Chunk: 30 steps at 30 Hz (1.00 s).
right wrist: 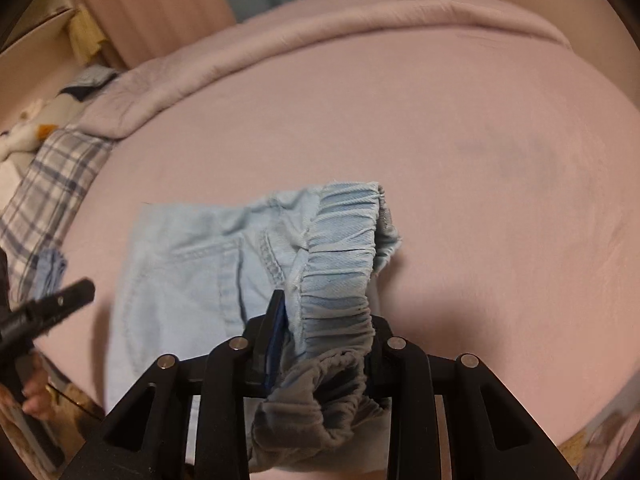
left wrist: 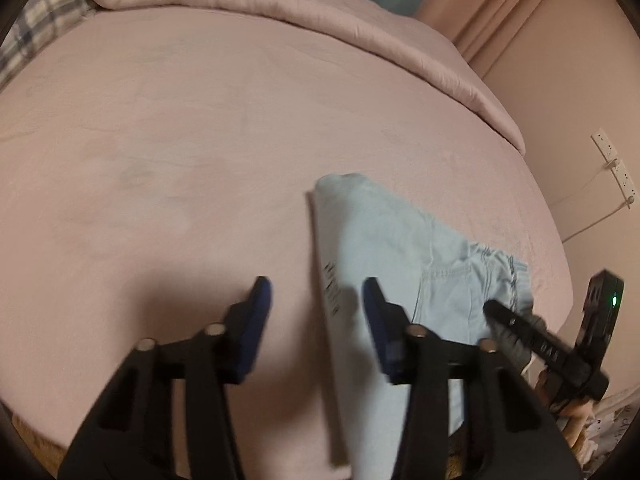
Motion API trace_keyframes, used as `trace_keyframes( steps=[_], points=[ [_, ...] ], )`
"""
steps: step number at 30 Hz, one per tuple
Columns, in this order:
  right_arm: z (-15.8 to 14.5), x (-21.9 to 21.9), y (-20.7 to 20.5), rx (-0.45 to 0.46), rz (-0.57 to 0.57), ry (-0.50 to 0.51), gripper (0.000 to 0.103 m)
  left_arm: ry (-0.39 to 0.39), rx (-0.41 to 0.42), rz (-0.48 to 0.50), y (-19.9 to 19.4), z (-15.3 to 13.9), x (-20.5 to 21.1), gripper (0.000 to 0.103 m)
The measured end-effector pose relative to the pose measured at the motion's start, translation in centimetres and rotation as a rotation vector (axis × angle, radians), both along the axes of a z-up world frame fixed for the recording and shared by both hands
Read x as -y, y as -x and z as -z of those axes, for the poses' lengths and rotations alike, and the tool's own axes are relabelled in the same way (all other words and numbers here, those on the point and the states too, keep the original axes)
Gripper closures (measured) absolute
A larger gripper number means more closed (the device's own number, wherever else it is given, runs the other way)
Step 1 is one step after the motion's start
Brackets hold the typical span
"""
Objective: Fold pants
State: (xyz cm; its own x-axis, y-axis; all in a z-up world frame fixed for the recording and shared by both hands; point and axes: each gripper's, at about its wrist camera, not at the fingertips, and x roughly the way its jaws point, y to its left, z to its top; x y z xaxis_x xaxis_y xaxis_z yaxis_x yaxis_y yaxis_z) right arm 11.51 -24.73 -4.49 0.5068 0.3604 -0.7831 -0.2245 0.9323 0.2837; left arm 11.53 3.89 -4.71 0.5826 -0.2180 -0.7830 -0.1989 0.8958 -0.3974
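Pale-blue pants [right wrist: 192,264] (pink sheet [right wrist: 480,160])

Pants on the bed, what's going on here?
A person is folding light blue pants on a pink bed, with a hand-held gripper in each hand. The right hand-held gripper is shut on the elastic waistband, which is bunched between its fingers and lifted off the bed. The left hand-held gripper is open, holding nothing, over the long folded edge of the pants. The pants are partly folded and still rumpled at the waist end.
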Motion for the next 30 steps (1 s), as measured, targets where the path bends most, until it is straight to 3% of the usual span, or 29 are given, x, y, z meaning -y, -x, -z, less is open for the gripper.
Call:
trace_keyframes(
  steps=[3, 8, 11, 19, 30],
  points=[
    [0.4, 0.2, -0.2, -0.007, 0.011, -0.029, 0.072, 0.072, -0.020, 0.047, -2.0, 0.8, 0.5, 0.064],
    [0.5, -0.5, -0.3, -0.001, 0.012, -0.012, 0.072, 0.031, -0.057, 0.055, -3.7, 1.8, 1.3, 0.064],
    [0.6, 0.4, -0.2, -0.004, 0.018, -0.025, 0.072, 0.047, -0.086, 0.064, -3.7, 3.1, 1.5, 0.060],
    [0.8, 1.1, 0.2, -0.001, 0.021, -0.029, 0.071, 0.076, -0.091, 0.086, 0.1, 3.7, 2.0, 0.059],
    [0.9, 1.1, 0.4, 0.004, 0.033, -0.020, 0.066, 0.049, -0.110, 0.124, 5.5, 4.0, 3.7, 0.059]
  ],
)
